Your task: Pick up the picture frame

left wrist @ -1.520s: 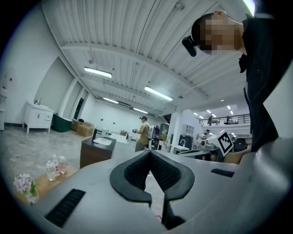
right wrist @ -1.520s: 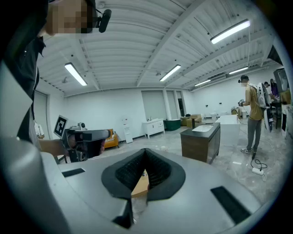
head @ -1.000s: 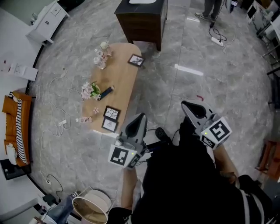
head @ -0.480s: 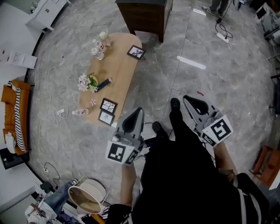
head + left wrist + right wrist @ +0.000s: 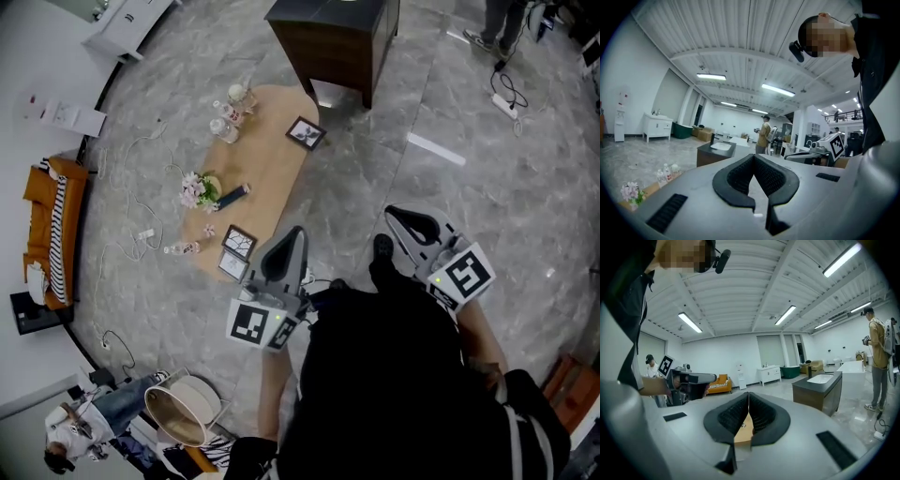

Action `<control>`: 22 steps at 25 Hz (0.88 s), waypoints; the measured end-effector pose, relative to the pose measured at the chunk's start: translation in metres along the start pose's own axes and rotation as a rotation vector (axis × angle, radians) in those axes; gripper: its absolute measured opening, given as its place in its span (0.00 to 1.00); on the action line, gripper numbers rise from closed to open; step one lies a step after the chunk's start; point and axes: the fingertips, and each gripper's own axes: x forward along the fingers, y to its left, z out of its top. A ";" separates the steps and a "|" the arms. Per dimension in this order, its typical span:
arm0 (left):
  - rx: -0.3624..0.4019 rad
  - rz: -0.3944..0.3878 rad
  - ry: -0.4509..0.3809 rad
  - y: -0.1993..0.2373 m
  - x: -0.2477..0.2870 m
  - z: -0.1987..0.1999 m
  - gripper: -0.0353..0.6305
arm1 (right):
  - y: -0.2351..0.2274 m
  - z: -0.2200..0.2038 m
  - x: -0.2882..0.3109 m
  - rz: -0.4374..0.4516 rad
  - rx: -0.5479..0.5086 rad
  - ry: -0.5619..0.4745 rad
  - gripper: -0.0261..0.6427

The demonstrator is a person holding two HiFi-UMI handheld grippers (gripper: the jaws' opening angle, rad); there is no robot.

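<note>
The left gripper [image 5: 294, 236] and right gripper [image 5: 397, 218] are held out in front of the person's dark torso, with a pale basket [image 5: 183, 412] on the floor at the person's left. The jaws of both grippers are pressed together, with nothing between them. Neither gripper touches the table [image 5: 272, 178], which lies just beyond the left gripper. On its near end sit 2 picture frames just beside each other, the near frame [image 5: 232, 266] and the next frame [image 5: 239, 242]. Midway along are flowers [image 5: 195, 190] and a dark stick-shaped thing [image 5: 232, 195]. At the far end stand bottles [image 5: 230, 112], and the far frame [image 5: 307, 132] sits apart at the right edge. Past the table stands a dark cabinet [image 5: 337, 37].
</note>
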 end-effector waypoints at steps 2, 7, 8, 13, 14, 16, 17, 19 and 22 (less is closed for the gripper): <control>0.002 0.025 0.007 0.000 0.012 0.003 0.07 | -0.014 -0.005 0.004 0.017 0.022 0.019 0.06; -0.011 0.098 0.009 0.006 0.026 0.004 0.07 | -0.030 -0.024 0.016 0.097 0.117 0.064 0.06; -0.014 0.107 0.016 0.007 0.026 0.002 0.07 | -0.031 -0.028 0.020 0.107 0.125 0.071 0.06; -0.036 0.147 0.023 0.029 0.026 -0.003 0.07 | -0.033 -0.031 0.049 0.145 0.154 0.096 0.06; -0.045 0.151 0.019 0.035 0.027 -0.003 0.07 | -0.032 -0.029 0.056 0.154 0.155 0.100 0.06; -0.059 0.151 0.013 0.050 0.031 -0.003 0.07 | -0.032 -0.027 0.071 0.162 0.150 0.107 0.06; -0.061 0.148 0.013 0.058 0.034 -0.003 0.07 | -0.033 -0.026 0.080 0.161 0.146 0.111 0.06; -0.052 0.131 0.014 0.074 0.042 -0.003 0.07 | -0.036 -0.025 0.098 0.153 0.140 0.118 0.06; -0.024 0.089 0.004 0.101 0.058 0.005 0.07 | -0.040 -0.017 0.128 0.138 0.122 0.128 0.06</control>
